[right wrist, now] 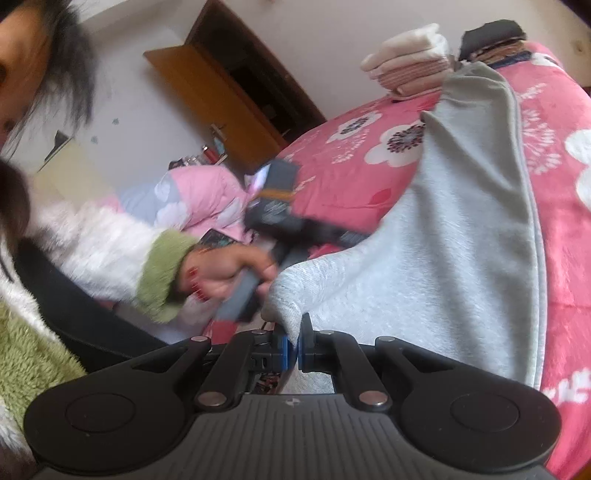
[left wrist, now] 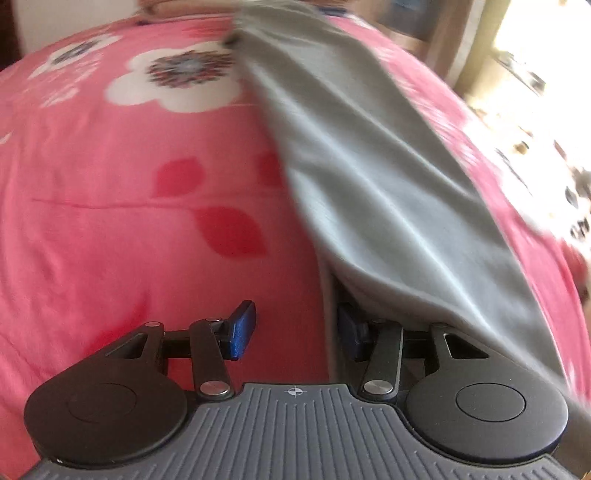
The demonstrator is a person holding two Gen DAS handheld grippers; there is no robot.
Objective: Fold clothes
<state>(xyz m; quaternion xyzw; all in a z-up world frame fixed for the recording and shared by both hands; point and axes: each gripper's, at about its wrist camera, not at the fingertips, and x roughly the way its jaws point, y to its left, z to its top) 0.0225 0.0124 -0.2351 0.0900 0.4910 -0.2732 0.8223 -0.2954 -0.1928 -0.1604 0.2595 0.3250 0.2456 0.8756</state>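
Note:
A grey garment (left wrist: 388, 177) lies lengthwise on the pink flowered bedsheet (left wrist: 110, 229). Its near end drapes over the right finger of my left gripper (left wrist: 295, 326). The jaws stand apart. A grey edge hangs between the blue pads (left wrist: 242, 328), which do not press on it. In the right wrist view the same grey garment (right wrist: 461, 229) runs up the bed. My right gripper (right wrist: 296, 345) is shut on its near corner, which rises folded from the pads. A person's hand (right wrist: 221, 275) with a green fuzzy cuff holds the blurred left gripper handle beside the cloth.
Folded beige clothes (right wrist: 410, 62) and a dark folded pile (right wrist: 491, 35) sit at the far end of the bed. A pink padded jacket (right wrist: 199, 192) lies off the bed's left side, with a wooden door (right wrist: 236, 96) behind it. A bright window (left wrist: 524, 62) is at the right.

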